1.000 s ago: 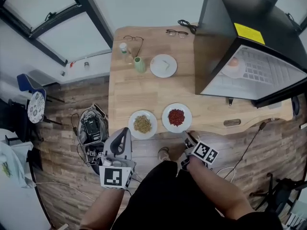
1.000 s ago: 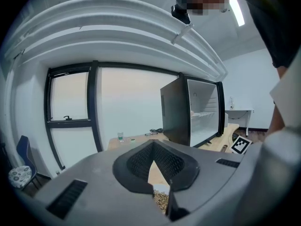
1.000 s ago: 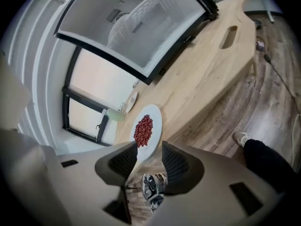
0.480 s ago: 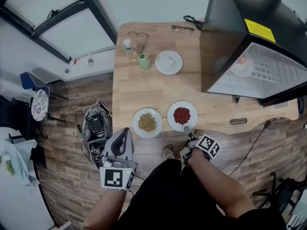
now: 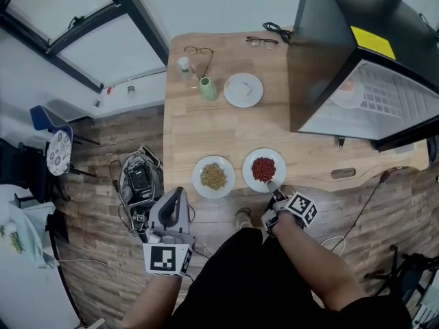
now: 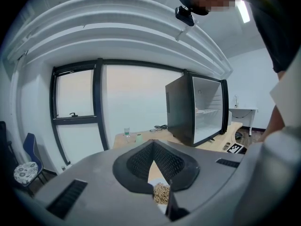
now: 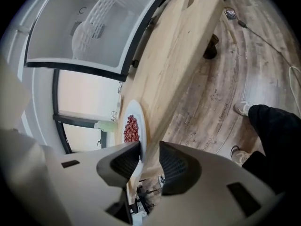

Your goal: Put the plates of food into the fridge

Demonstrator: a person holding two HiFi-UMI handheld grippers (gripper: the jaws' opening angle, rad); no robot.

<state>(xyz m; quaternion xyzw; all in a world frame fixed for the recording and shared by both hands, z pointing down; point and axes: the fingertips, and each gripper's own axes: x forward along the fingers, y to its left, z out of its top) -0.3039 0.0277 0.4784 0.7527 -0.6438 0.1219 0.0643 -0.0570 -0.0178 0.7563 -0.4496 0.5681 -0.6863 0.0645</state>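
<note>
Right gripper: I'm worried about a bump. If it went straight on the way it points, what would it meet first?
The plate of red food: its near rim already stands between the jaws of the right gripper, which have just been closing but do not look clamped yet.

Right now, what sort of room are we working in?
Likely an office or lab staged as a kitchen: a mini fridge sits on a wooden table, an equipment bag lies on the floor, and tall windows stand nearby.
</note>
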